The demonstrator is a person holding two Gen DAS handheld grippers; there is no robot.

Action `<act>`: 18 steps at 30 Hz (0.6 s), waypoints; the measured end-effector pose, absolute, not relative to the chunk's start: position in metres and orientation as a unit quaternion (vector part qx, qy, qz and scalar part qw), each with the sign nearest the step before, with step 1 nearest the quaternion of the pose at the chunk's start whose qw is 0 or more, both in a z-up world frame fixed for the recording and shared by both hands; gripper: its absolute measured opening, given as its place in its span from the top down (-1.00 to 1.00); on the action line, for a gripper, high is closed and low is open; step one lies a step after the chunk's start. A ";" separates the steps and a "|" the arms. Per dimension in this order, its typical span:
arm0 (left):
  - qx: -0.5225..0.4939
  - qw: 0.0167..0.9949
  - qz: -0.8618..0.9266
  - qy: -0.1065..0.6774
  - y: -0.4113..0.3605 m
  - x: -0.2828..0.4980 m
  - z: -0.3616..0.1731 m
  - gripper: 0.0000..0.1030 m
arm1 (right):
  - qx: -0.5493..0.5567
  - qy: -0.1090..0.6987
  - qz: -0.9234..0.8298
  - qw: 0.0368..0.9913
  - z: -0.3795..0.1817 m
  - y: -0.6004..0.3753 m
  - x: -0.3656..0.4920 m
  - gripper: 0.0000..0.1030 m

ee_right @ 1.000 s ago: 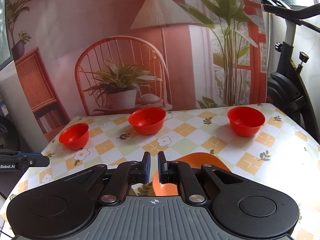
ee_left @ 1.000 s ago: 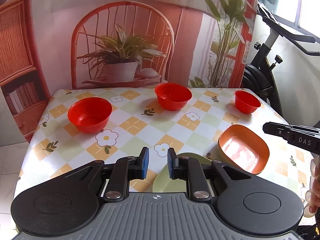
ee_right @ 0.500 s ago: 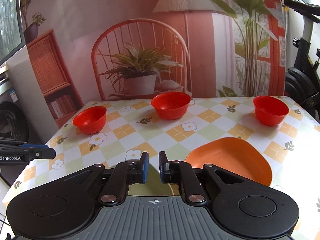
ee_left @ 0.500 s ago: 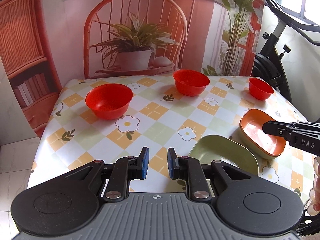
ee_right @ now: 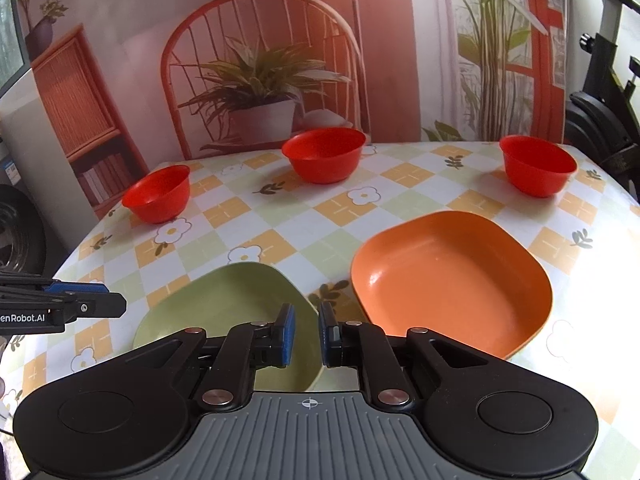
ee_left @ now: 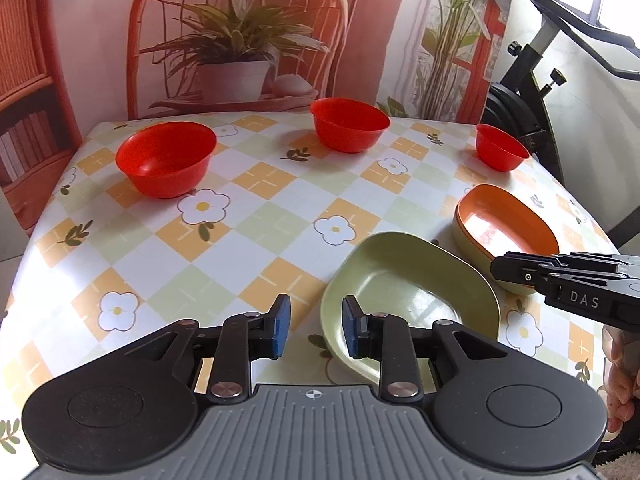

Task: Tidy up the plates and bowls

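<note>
While empty, left tongs (ee_left: 312,326) beside green plate (ee_left: 404,280).

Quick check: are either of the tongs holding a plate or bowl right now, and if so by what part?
Nothing is held. The left tongs and right tongs are both open and empty, above the green plate, not touching its rim.

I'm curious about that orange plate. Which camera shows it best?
The right wrist view: the orange plate lies close, its whole inside open to sight. In the left wrist view it sits off to the side, partly hidden behind the right tool.
</note>
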State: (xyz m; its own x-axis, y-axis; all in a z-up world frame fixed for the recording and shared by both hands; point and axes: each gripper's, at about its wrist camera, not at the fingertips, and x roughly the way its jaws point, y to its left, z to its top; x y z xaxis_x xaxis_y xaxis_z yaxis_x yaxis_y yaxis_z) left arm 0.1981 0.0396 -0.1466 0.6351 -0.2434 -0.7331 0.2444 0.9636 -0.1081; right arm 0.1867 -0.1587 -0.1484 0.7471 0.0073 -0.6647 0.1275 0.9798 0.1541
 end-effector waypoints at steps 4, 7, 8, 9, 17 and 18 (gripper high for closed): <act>0.002 0.901 -0.139 0.411 0.032 0.201 -0.153 0.41 | 0.115 0.364 -0.046 0.923 -0.156 -0.170 0.186 0.75; 0.002 0.900 -0.134 0.415 0.029 0.203 -0.157 0.41 | 0.123 0.370 -0.048 0.920 -0.161 -0.175 0.186 0.75; 0.002 0.899 -0.132 0.417 0.028 0.203 -0.158 0.41 | 0.124 0.371 -0.047 0.919 -0.162 -0.175 0.186 0.74; 0.002 0.899 -0.131 0.419 0.028 0.203 -0.159 0.41 | 0.126 0.373 -0.046 0.918 -0.164 -0.175 0.187 0.74; 0.005 0.893 -0.124 0.433 0.027 0.208 -0.167 0.41 | 0.130 0.383 -0.031 0.914 -0.169 -0.173 0.191 0.73; 0.004 0.892 -0.124 0.434 0.026 0.208 -0.168 0.41 | 0.131 0.385 -0.030 0.913 -0.170 -0.173 0.191 0.72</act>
State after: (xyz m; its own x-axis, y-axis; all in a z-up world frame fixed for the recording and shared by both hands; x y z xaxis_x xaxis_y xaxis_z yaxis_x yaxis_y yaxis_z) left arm 0.2080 0.0265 -0.1677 0.5919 -0.2173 -0.7761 0.2251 0.9692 -0.0997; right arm 0.1912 -0.1730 -0.1696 0.7021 0.0459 -0.7106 0.1559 0.9638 0.2162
